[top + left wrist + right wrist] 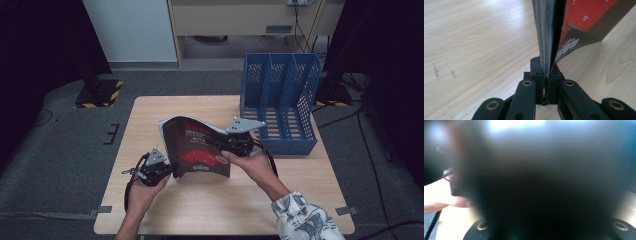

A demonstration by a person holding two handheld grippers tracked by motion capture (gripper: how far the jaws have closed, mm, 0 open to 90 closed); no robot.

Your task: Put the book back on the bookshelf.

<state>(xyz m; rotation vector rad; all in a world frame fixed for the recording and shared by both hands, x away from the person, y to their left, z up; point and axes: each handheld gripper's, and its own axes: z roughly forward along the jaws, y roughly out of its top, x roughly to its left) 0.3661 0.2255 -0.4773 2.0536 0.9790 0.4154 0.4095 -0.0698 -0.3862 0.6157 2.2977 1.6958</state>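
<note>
The dark brown softcover book with the red cover panel is held up off the light wooden tabletop, near the middle, bowed into an arch between both tools. Its lower left corner is pinched in the left gripper; in the left gripper view the jaws are seen squeezed nearly together on the page edges and cover, so that grip looks solid. The right gripper is pressed against the book's right edge, but its own view is basically a dark blur, so how far it's open, or whether anything is actually clamped, can't be told.

The blue perforated plastic file rack with three slots is set at the back right of the table, just beyond the right gripper, so slotting the book in there is probably the plan. For that to go well, the bend should be taken out first, so the book gets stood upright with its spine straight, then lined up with one slot before being lowered. A floppy cover could easily get snagged on a divider.

Around the table, grey carpet is seen, plus a stand base with yellow-black hazard stripes at the back left and cables on the floor at the right.
</note>
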